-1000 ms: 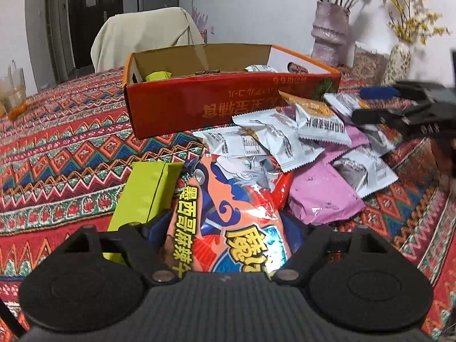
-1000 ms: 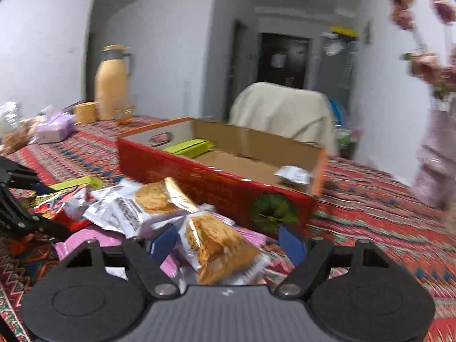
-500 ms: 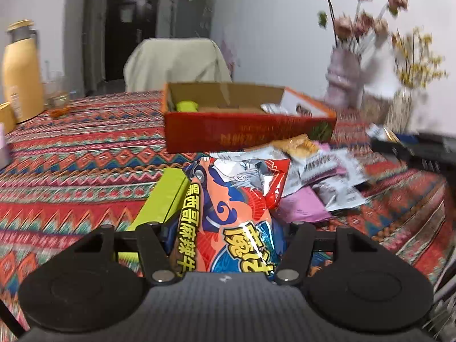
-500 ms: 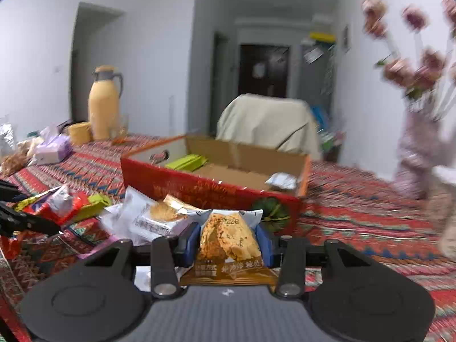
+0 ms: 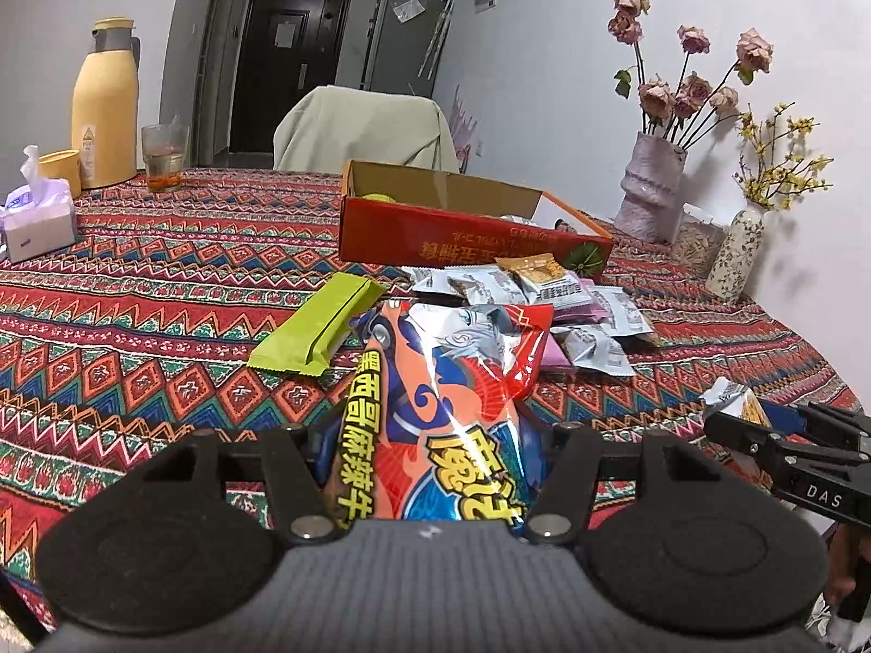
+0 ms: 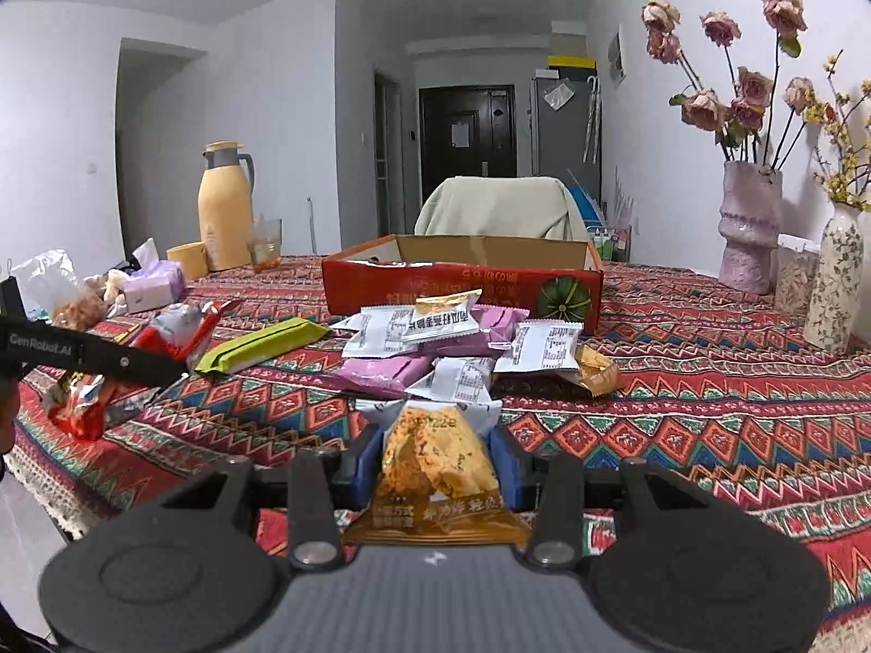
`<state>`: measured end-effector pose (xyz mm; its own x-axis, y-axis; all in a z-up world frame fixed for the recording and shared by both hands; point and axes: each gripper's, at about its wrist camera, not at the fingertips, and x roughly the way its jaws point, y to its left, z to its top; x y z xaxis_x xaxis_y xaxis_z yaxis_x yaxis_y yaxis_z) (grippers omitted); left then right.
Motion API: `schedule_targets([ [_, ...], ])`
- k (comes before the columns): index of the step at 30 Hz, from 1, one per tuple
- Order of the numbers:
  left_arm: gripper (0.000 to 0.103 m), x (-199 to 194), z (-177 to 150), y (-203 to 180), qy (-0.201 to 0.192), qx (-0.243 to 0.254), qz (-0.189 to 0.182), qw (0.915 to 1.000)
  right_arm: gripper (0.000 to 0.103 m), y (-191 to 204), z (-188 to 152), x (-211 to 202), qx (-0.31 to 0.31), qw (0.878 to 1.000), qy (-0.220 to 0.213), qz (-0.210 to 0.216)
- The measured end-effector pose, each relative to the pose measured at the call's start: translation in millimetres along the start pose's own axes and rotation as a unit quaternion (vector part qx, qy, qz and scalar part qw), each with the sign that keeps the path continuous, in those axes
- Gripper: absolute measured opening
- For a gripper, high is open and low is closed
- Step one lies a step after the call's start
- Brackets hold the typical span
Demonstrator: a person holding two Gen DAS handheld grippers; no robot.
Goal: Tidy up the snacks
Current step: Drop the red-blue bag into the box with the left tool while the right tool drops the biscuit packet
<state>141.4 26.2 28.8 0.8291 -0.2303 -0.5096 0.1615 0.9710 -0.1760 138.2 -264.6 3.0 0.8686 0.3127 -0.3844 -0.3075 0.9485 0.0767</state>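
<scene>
Both grippers have drawn back from the red cardboard box (image 6: 461,287), each now carrying a snack clear of the pile in front of it. Left gripper (image 5: 430,462) fingers clamp a large orange-and-blue snack bag (image 5: 441,424); right gripper (image 6: 435,468) fingers pinch a small cake packet (image 6: 435,462). Glossy film could slip from either grip on the way to the box. "GenRobot.AI" and "DAS" mark the grippers; the bag's yellow Chinese lettering I cannot read reliably.

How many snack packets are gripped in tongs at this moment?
2. A red-and-blue bag in the left tongs; a golden biscuit packet in the right tongs. Both grips show fully, so none is hidden.
</scene>
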Motion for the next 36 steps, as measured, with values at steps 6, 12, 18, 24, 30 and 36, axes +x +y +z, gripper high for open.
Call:
schedule_targets([
  [6, 0.06, -11.0, -2.2, -4.3, -0.011, 0.002, -0.003, 0.9999, 0.042, 2.8, 1.7, -14.3, -0.004, 1.0, -0.015, -0.005],
  [12, 0.06, -6.9, 29.1, -1.8, -0.022, 0.013, -0.02, 0.9995, 0.042, -7.3, 14.8, -15.5, 0.002, 1.0, -0.029, 0.007],
  [18, 0.06, 34.7, 120.2, -4.8, -0.044, 0.027, -0.056, 0.9971, 0.042, -45.0, 92.8, 2.2, -0.021, 0.997, -0.065, 0.024],
  [24, 0.061, 142.3, 217.5, -19.4, -0.021, 0.06, -0.014, 0.9979, 0.042, -88.7, 194.4, 99.9, -0.024, 0.998, -0.035, 0.043],
  [30, 0.061, 271.5, 255.2, -24.1, 0.045, 0.078, 0.029, 0.9955, 0.043, -114.0, 259.0, 255.7, -0.017, 0.998, 0.063, 0.026],
  [36, 0.061, 374.5, 251.1, -6.7, 0.126, 0.053, 0.065, 0.9885, 0.043, -129.3, 258.8, 391.4, 0.023, 0.984, 0.175, 0.009],
])
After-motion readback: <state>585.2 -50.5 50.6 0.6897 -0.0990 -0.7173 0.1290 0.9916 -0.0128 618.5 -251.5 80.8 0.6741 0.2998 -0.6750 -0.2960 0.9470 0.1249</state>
